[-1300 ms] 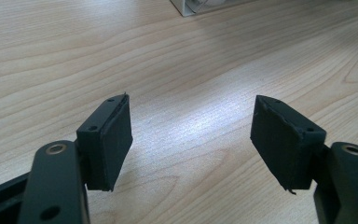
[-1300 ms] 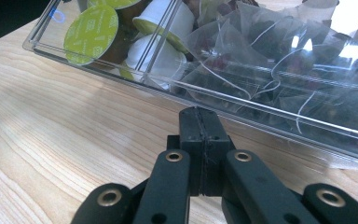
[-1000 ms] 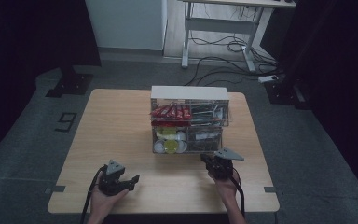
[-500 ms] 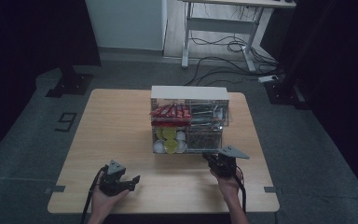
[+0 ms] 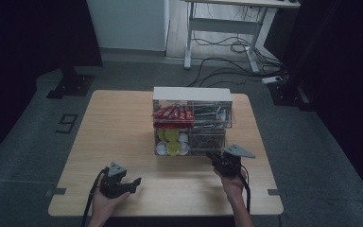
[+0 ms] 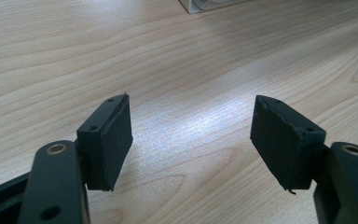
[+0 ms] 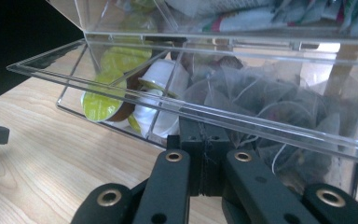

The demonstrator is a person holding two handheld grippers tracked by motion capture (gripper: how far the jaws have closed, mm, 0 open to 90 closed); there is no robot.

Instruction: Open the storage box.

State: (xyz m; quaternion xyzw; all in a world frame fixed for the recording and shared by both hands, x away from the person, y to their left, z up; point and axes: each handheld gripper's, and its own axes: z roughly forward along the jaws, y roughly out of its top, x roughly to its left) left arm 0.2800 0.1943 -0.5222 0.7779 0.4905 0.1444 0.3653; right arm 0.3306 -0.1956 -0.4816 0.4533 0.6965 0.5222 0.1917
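step: lower drawer point(image 7: 205, 126) of clear organiser point(image 5: 191, 120) pulled open by right tool point(image 7: 204, 140), clamped on front wall. next: steady outward pull. left tool point(image 6: 191, 135) wide, idle over worktop point(image 6: 168, 56).

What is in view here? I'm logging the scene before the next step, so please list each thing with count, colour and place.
Table: one, light wood, centre of the floor.
Organiser box: one, clear with a white top, table's far middle; its lower drawer stands pulled out.
Sachets: several, red, upper left compartment.
Capsules: several, yellow-green and white, drawer's left part.
Tea bags: many, translucent, drawer's right part.
Desk: one, white legs, behind the table, cables on the floor by it.
Left tool: one, black, jaws apart over bare wood.
Right tool: one, black, jaws shut at the drawer's front.
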